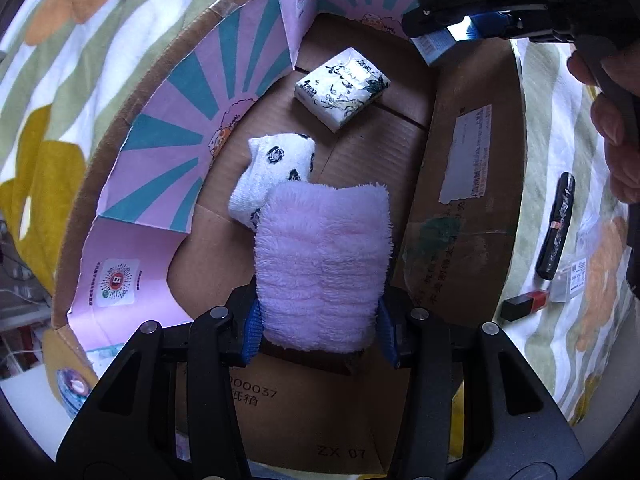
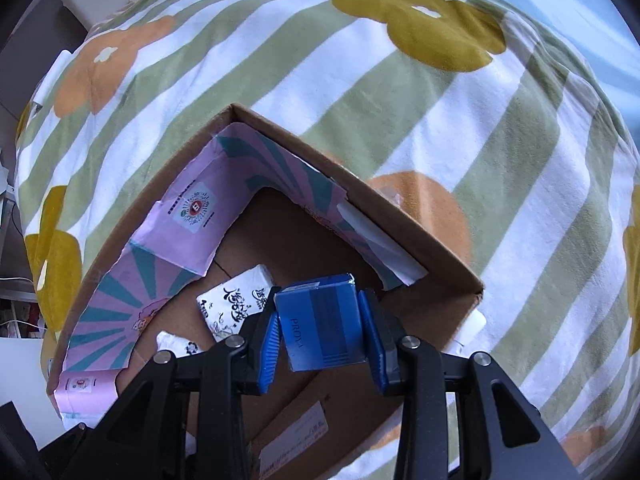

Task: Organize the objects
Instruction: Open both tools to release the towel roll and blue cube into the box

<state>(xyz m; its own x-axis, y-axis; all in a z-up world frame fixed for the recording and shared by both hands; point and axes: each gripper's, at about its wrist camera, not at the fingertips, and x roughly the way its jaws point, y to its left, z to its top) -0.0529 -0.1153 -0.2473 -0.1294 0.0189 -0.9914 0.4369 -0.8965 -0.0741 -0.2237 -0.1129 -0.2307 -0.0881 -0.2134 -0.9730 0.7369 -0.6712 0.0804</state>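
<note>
A: Your left hand-held gripper [image 1: 320, 328] clamps one pink fluffy towel [image 1: 324, 264] over the cardboard box [image 1: 460, 208].
B: Inside: one tissue pack [image 1: 342, 86], one panda-print cloth [image 1: 276, 176]. Your right hand-held gripper [image 2: 322, 334] pinches one blue PROYA carton [image 2: 320, 326].

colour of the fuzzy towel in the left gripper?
Pale pink-lilac, plain with no print. The fuzzy towel shows best in the left wrist view, clamped in the left gripper.
</note>
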